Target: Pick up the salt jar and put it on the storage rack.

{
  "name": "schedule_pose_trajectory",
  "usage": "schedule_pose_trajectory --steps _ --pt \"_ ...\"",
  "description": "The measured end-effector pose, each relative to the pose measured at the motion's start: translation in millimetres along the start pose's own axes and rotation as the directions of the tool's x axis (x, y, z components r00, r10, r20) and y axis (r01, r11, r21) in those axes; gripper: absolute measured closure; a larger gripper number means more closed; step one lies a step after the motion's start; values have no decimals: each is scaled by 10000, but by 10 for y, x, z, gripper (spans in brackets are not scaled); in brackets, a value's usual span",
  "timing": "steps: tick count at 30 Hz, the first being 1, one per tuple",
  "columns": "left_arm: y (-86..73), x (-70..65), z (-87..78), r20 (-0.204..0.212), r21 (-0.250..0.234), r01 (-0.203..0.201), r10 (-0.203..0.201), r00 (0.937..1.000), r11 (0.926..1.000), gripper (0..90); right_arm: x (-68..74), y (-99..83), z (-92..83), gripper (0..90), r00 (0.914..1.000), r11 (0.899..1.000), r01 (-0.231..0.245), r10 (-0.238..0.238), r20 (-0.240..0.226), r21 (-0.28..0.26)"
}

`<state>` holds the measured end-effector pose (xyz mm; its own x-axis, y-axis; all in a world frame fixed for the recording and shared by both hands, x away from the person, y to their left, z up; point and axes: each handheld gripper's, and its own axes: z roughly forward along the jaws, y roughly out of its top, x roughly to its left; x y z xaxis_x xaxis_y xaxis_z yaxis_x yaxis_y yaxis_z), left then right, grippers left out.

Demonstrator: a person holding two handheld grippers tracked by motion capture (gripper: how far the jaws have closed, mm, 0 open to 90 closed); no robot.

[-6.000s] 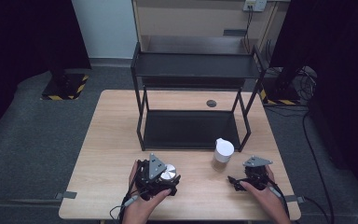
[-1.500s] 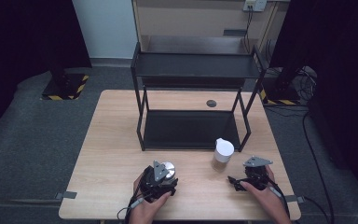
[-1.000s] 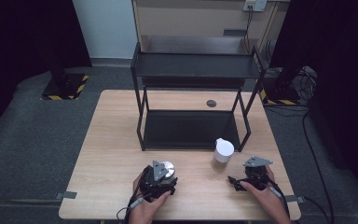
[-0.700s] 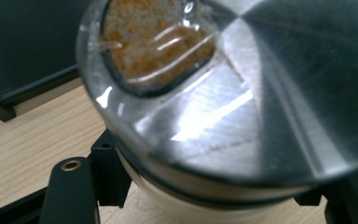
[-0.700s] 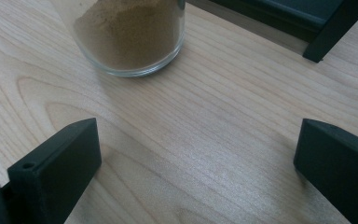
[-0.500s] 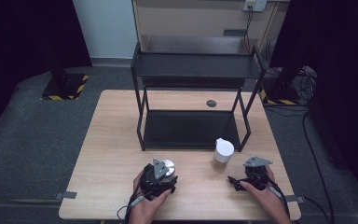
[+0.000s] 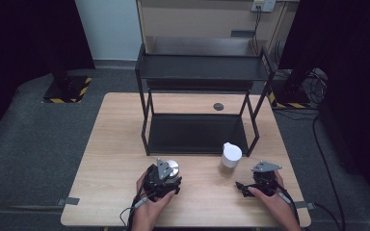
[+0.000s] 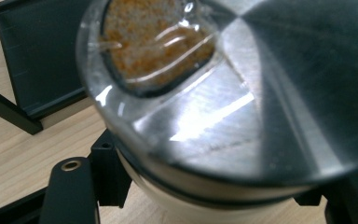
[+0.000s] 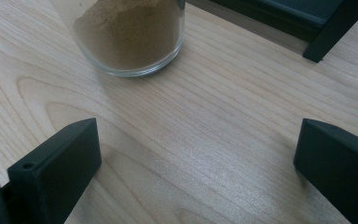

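A small jar (image 7: pixel 172 166) with a metal lid and a clear window over orange powder (image 8: pixel 154 37) sits between the jaws of my left gripper (image 7: pixel 167 177), which is shut on it near the table's front edge. In the left gripper view the lid (image 8: pixel 270 93) is very close and hides most of both jaws. A second jar with a white lid (image 7: pixel 231 155) stands front right, holding brown powder (image 9: pixel 130 32). Just short of it, my right gripper (image 7: pixel 242 189) is open over bare wood (image 9: pixel 196 158), its jaws wide apart.
A black two-tier rack (image 7: pixel 197 67) stands mid-table, its lower shelf (image 7: pixel 195 132) bare. A small dark round disc (image 7: pixel 218 106) lies behind it. The wooden table (image 7: pixel 115 144) has free room at left. Rack legs (image 9: pixel 331 32) are close to the white-lidded jar.
Over six seconds the left gripper and its jar have shifted slightly right and away from me. The right gripper and the white-lidded jar have stayed put.
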<state>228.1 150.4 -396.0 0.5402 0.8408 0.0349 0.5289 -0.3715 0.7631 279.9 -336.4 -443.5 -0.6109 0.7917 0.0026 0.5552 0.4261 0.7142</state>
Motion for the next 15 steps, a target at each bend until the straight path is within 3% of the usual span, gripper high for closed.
schedule_pose_trajectory --steps 15 --pt "167 61 140 -90 1 57 -57 9999 10000 296 0 0 0 11 10000 10000 -1 1 1 0"
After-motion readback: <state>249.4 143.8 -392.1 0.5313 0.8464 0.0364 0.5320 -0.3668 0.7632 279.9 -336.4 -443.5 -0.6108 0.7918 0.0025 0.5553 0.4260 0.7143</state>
